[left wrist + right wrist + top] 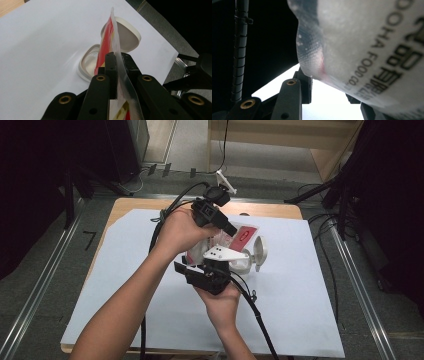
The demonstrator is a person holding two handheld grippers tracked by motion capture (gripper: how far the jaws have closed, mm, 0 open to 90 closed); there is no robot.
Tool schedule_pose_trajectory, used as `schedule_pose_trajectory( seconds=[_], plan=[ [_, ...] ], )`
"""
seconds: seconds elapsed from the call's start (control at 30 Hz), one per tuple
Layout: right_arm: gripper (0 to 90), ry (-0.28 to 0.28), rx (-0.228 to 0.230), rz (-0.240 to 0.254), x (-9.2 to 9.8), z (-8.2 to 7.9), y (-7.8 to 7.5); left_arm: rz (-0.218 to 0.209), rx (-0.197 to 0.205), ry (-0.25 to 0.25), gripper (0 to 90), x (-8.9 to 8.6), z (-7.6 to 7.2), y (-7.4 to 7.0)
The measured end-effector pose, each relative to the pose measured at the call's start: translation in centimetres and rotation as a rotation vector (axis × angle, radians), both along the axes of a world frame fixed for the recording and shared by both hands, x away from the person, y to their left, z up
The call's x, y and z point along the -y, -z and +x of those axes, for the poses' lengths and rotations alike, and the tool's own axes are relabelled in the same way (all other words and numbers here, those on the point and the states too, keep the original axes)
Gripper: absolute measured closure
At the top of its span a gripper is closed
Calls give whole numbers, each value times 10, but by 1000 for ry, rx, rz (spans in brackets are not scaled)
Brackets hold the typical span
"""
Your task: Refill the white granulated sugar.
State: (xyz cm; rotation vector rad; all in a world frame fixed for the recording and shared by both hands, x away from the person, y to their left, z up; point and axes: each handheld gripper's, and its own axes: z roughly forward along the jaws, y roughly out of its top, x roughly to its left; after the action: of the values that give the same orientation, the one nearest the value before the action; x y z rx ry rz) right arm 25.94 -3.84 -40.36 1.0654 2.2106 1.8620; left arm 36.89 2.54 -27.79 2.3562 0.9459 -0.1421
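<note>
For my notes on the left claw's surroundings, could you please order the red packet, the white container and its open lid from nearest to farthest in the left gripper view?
1. Red packet: clamped edge-on between the jaws of the left claw.
2. White container: just beyond the jaws, slightly left, on the white sheet.
3. Open lid: behind the packet, to its right, farthest.

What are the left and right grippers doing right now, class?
Left gripper: closed on the red-and-white packet.
Right gripper: the packet lies between its fingers; whether they grip it cannot be told.
</note>
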Motion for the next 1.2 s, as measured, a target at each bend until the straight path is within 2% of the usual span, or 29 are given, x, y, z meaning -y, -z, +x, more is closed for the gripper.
schedule_pose_trajectory(
  seconds=[0.1,0.13,0.23,0.67,1.0,1.1,1.2],
  plan=[
    [638,-4,-4,3,1,1,-1,7,-5,2,857,1,2,0],
    [646,0,3,-8,0,0,-2,15,-18,4,857,1,3,-1],
    [688,4,27,-45,0,-1,-3,17,-21,3,857,1,4,-1],
    [668,7,14,-26,2,-1,-4,19,-26,-2,857,4,5,-1],
    [626,0,16,-30,2,1,-3,36,-29,3,859,5,7,-3],
    [588,-6,11,-23,2,1,-2,37,-31,4,860,4,7,-4],
    [613,-8,2,-15,2,1,-2,42,-33,2,861,4,6,-4]
  ],
)
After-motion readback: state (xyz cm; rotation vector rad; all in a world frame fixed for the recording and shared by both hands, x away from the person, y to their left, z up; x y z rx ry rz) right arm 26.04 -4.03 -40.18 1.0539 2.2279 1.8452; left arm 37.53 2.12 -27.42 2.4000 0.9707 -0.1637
